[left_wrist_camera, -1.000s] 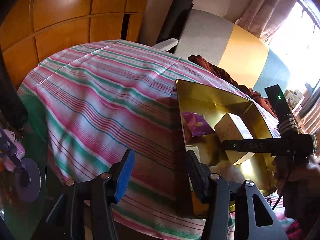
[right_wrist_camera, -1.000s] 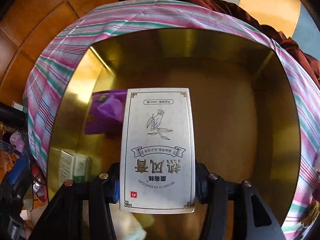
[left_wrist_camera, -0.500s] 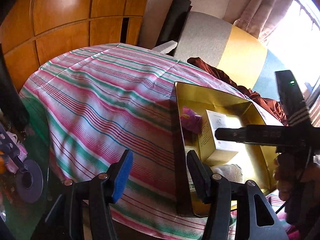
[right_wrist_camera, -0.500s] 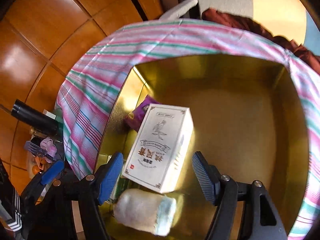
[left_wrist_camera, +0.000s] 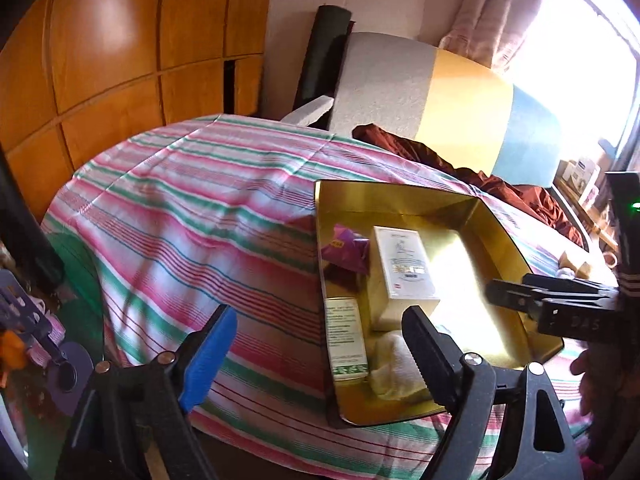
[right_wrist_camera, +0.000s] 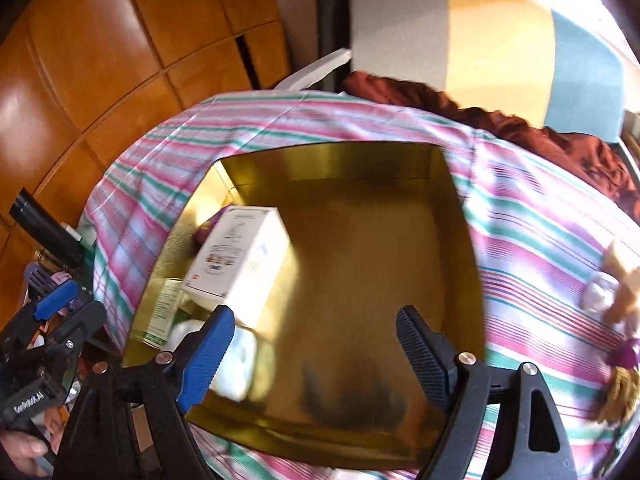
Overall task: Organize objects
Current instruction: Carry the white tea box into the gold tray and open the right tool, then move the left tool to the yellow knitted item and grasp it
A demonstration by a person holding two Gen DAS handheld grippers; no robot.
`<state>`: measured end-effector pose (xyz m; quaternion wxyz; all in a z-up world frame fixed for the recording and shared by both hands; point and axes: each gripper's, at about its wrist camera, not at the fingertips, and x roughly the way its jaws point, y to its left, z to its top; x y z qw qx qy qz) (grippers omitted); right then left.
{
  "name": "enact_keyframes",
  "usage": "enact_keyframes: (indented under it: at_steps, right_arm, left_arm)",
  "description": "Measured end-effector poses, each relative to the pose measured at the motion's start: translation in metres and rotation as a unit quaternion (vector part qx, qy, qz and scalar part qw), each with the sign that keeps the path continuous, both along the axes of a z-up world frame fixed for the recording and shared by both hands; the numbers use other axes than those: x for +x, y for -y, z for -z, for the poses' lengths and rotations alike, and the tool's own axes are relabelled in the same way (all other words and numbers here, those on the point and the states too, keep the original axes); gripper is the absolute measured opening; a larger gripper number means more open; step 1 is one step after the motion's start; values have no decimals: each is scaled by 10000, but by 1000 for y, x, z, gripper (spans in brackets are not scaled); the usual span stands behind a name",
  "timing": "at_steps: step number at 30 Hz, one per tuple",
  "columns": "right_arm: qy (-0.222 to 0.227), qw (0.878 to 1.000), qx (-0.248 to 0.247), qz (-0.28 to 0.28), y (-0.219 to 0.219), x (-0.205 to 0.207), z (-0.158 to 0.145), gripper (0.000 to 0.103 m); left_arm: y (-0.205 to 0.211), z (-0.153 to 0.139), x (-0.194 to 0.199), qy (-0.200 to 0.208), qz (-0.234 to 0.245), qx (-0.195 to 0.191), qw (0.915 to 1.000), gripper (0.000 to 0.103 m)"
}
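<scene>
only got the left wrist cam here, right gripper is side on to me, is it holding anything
Observer: No. In the right wrist view the right gripper has its jaws opening with nothing between them; the white box lies in the gold tray.
Operator: glare on the tray floor for me, anything right of the box
Observer: Nothing there, just bare gold floor with a dark smudge near the front edge.
Operator: stuff outside the tray behind that gripper
Observer: Yes, a yellowish tassel-like thing lies on the striped cloth right of the tray; it is too blurred to name.
</scene>
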<state>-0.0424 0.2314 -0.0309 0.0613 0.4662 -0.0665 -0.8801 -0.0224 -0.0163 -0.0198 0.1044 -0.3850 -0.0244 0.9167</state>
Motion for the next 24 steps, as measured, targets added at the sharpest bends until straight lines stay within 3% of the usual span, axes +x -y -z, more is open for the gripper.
enact_keyframes:
  at_steps: [7, 13, 18, 20, 24]
  right_arm:
    - [-255, 9971, 113, 711, -63, 34, -12, 88]
    - [-362, 9850, 178, 1676, -135, 68, -18, 96]
    - [-455, 9632, 232, 2637, -207, 107, -29, 102]
    - [-507, 9487, 161, 3118, -243, 127, -32, 102]
    - [-613, 9137, -150, 4015, -304, 166, -34, 102]
  left_arm:
    - [-28, -6, 8, -52, 353, -87, 9993, 88]
    - [-59, -12, 14, -66, 796, -106, 9967, 90]
    - [-91, -17, 20, -212, 1216, -156, 9922, 97]
    - [-105, -18, 22, -223, 1426, -155, 9894, 103]
    - [-139, -19, 27, -164, 1895, -202, 9815, 103]
